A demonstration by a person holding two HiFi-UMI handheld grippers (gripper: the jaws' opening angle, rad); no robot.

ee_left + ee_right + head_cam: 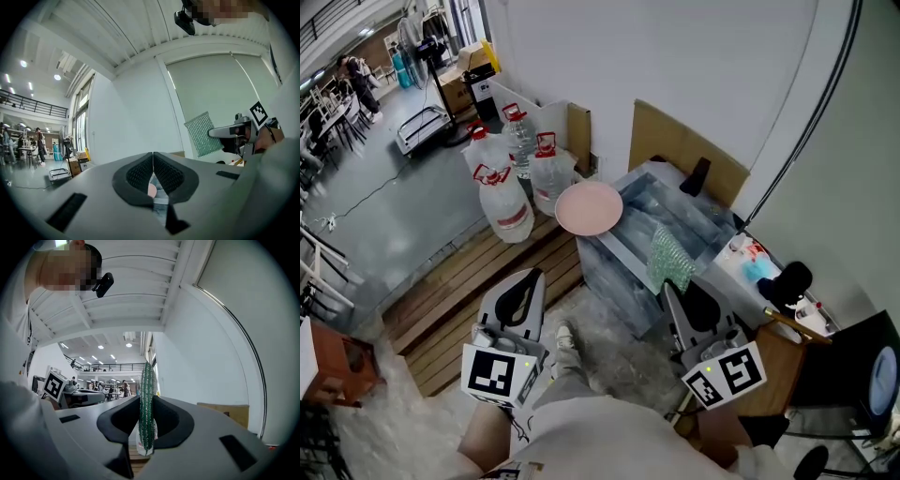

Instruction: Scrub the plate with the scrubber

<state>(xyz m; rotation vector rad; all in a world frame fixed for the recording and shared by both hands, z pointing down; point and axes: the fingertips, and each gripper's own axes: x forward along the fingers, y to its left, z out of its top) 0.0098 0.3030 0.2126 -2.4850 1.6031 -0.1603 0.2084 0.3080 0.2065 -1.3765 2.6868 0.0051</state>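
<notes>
A round pink plate [589, 207] rests on the near left corner of a grey stone sink [675, 220]. My right gripper [668, 286] hovers in front of the sink, shut on a green mesh scrubber [670, 258] that stands up from its jaws. In the right gripper view the scrubber [147, 408] shows edge-on, clamped between the pads. My left gripper [534, 275] is lower left of the plate, apart from it, shut with nothing held. In the left gripper view its pads [140, 173] meet; the plate [152, 190] peeks through below them, and the scrubber [203, 133] hangs at the right.
Several large water bottles [508, 178] stand left of the sink on a wooden pallet [478, 281]. Cardboard sheets [684, 150] lean on the wall behind. A dark bottle [700, 175] stands at the sink's back. A cluttered side table [769, 272] is at the right. My shoe [567, 342] is below.
</notes>
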